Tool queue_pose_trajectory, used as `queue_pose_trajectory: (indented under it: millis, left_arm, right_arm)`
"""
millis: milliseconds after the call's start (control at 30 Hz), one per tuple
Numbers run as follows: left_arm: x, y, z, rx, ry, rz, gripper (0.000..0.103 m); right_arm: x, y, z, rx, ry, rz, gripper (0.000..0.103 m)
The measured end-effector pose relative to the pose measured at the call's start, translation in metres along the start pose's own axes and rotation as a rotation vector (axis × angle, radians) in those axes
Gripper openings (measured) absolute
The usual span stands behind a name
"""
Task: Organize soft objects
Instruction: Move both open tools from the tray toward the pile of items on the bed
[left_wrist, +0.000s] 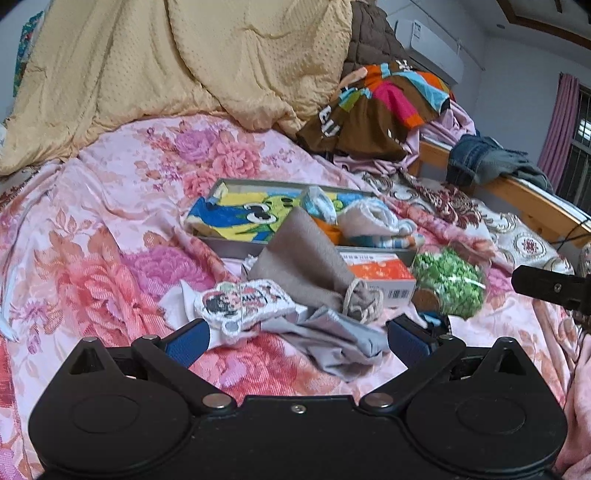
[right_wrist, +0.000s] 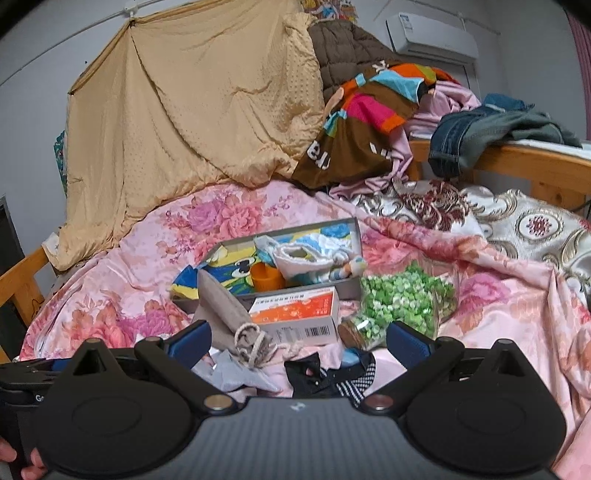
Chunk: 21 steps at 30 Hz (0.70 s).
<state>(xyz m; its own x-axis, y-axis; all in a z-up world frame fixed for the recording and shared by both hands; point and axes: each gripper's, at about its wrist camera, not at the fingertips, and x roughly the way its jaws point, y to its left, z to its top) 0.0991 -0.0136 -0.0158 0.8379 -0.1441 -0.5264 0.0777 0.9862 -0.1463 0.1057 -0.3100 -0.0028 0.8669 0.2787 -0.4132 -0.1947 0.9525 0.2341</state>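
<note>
A heap of soft things is seen on the floral bedspread (left_wrist: 110, 236): a small embroidered cartoon pouch (left_wrist: 240, 301), a grey cloth (left_wrist: 332, 339) and a taupe drawstring bag (left_wrist: 310, 269), lying just in front of a grey tray (left_wrist: 236, 247) in which a cartoon towel (left_wrist: 236, 218) and rolled socks (left_wrist: 373, 221) are held. An orange-and-white carton (right_wrist: 295, 314) and a jar of green paper stars (right_wrist: 399, 302) are set beside the tray. The left hand-held gripper (left_wrist: 295, 338) is held wide apart over the pouch and cloth with nothing grasped, and the right hand-held gripper (right_wrist: 297, 341) is likewise spread wide and empty above a dark striped sock (right_wrist: 332, 376).

Left gripper (left_wrist: 295, 334), right gripper (right_wrist: 297, 339): black linkage bodies, blue ribbed fingers (left_wrist: 186, 341), silver pivot screws.
</note>
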Motion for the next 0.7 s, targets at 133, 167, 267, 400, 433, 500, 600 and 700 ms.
queue_pose_trajectory:
  millis: [133,167,267,400,433,500,600,700]
  left_arm:
    - [0.007,0.002,-0.006,0.008,0.033,-0.015,0.102]
    - [0.008,0.002,-0.007,0.014,0.038,-0.018,0.102]
    - [0.013,0.000,-0.009,0.045,0.050,-0.030,0.102]
    - [0.023,-0.003,-0.009,0.107,0.084,-0.067,0.102]
    - [0.026,-0.005,-0.008,0.127,0.089,-0.076,0.102]
    - [0.031,-0.008,-0.007,0.160,0.096,-0.087,0.102]
    - [0.037,-0.011,-0.006,0.200,0.102,-0.107,0.102]
    - [0.041,-0.013,-0.007,0.226,0.108,-0.125,0.102]
  right_arm:
    - [0.007,-0.004,-0.004,0.015,0.036,0.017,0.103]
    - [0.009,-0.004,-0.005,0.012,0.046,0.014,0.103]
    - [0.016,-0.003,-0.010,-0.006,0.074,0.005,0.103]
    - [0.024,-0.002,-0.018,-0.029,0.113,-0.014,0.103]
    - [0.027,-0.004,-0.020,-0.031,0.123,-0.020,0.103]
    - [0.032,-0.007,-0.023,-0.021,0.138,-0.029,0.103]
    - [0.040,-0.012,-0.026,-0.001,0.158,-0.034,0.103]
    - [0.047,-0.016,-0.031,0.001,0.177,-0.039,0.103]
